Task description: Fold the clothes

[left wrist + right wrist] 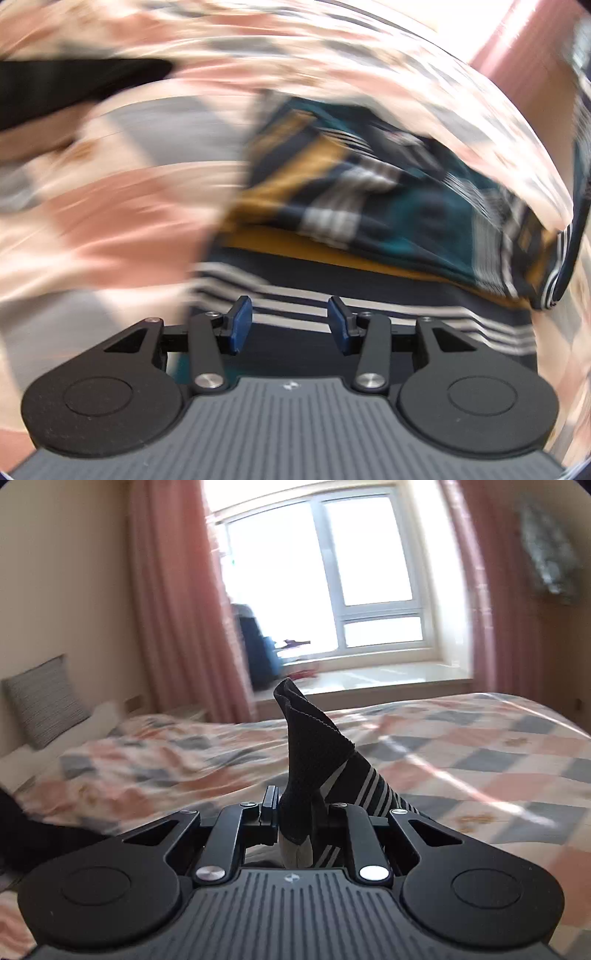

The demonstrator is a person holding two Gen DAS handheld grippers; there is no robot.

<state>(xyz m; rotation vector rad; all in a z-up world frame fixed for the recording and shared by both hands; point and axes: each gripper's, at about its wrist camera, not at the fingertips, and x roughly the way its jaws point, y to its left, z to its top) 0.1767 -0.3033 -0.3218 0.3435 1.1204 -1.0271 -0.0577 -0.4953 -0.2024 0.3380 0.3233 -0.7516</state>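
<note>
The left wrist view is smeared by motion blur, so the checked bedspread (pixel 110 206) and the patterned garment (pixel 369 192) lose their detail (only colour bands read). A dark shape (pixel 66 88) at the left edge is cut off and unidentifiable. In the right wrist view, the striped garment (pixel 317 746) hides one finger pad.

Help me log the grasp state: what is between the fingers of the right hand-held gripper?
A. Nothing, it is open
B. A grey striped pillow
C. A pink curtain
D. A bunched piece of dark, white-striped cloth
D: in the right wrist view the right hand-held gripper is shut on the dark striped cloth, which sticks up above its fingers.
</note>
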